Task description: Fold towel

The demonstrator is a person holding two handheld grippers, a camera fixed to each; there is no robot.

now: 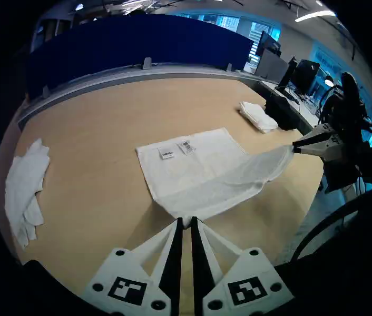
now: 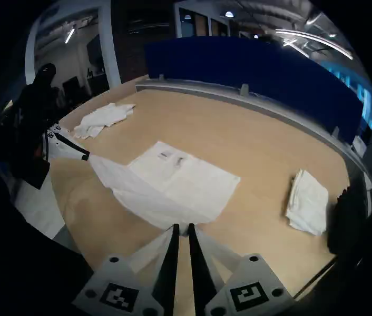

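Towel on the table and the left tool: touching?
Touching. Left gripper view: the left tool pinches the towel at its near corner; right gripper view shows that corner lifted.

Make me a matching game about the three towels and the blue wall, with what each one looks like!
Things:
1. middle towel
2. towel by the monitor (monitor)
3. towel at the other end
4. blue wall

Looks:
a. neatly folded
b. standing along the desk's far edge
c. crumpled
d. two corners lifted

Pairs: 1-d, 2-a, 3-c, 4-b
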